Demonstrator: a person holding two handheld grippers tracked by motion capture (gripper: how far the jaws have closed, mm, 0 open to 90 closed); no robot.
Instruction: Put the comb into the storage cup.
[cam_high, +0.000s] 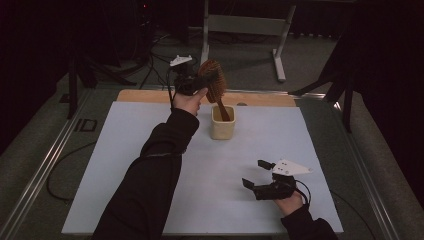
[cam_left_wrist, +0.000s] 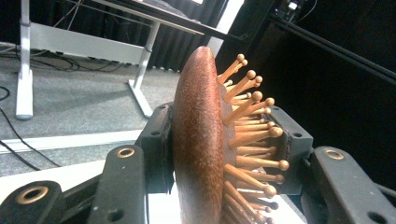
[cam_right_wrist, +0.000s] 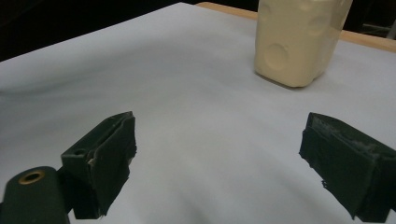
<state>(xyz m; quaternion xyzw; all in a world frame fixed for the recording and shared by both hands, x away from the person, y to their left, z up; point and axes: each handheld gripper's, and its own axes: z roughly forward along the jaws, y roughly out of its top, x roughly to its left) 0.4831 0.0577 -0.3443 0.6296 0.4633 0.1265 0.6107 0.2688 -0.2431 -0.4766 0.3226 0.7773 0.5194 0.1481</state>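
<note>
Wooden brush (cam_high: 214, 80) goes handle-first into a cream cup (cam_high: 222, 123) at the far middle of the white mat (cam_high: 125, 165).

Clamped on the brush head, the left gripper (cam_high: 196, 84) holds it tilted toward 11 o'clock, the handle already inside the cup at the brush's 5 o'clock. By the look of it the placing is nearly done: what is left is to let go and draw the hand clear. The head (cam_left_wrist: 198, 140) is a reddish-brown, speckled oval, its face set with pale wooden pins tipped with small balls. The right gripper (cam_high: 258, 175) rests on the mat at the cup's 5 o'clock, well apart from it, jaws spread wide and empty.
</note>
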